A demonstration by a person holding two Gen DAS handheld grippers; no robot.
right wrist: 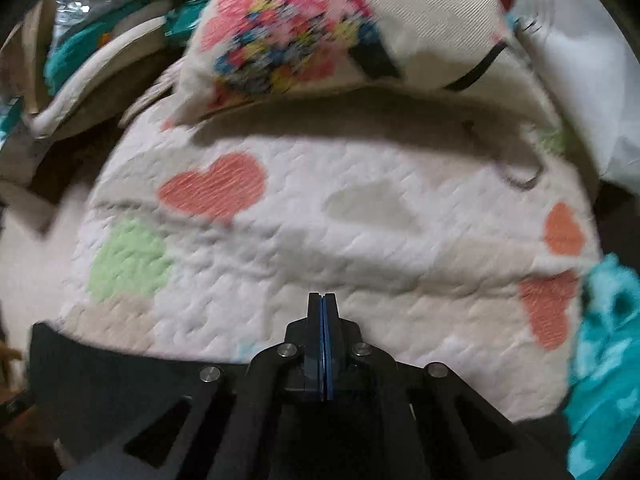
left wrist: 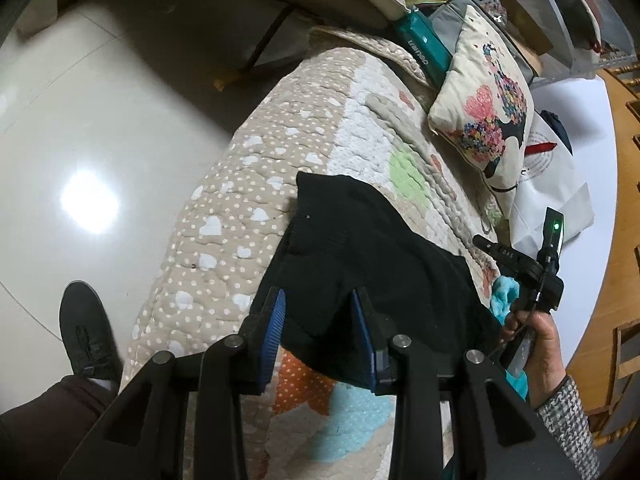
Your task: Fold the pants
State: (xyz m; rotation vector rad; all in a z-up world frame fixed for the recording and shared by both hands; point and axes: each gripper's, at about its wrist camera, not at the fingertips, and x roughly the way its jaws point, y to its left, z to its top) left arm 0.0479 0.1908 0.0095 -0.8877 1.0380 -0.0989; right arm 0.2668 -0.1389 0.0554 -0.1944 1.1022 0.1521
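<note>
Black pants [left wrist: 360,256] lie in compact bundle on quilted sofa cover [left wrist: 224,240], apparently mid-fold or near done. Left gripper [left wrist: 318,312] hovers over near edge, fingers spread, gripping nothing. Right gripper [right wrist: 322,304] clenched empty, off cloth. Next: likely pinch edge, fold over. No containers discernible.

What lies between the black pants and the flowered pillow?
Only bare quilt: in the left wrist view, nothing rests between the pants and pillow.

Glossy pale floor [left wrist: 100,120] — quilted sofa [left wrist: 224,232]
</note>
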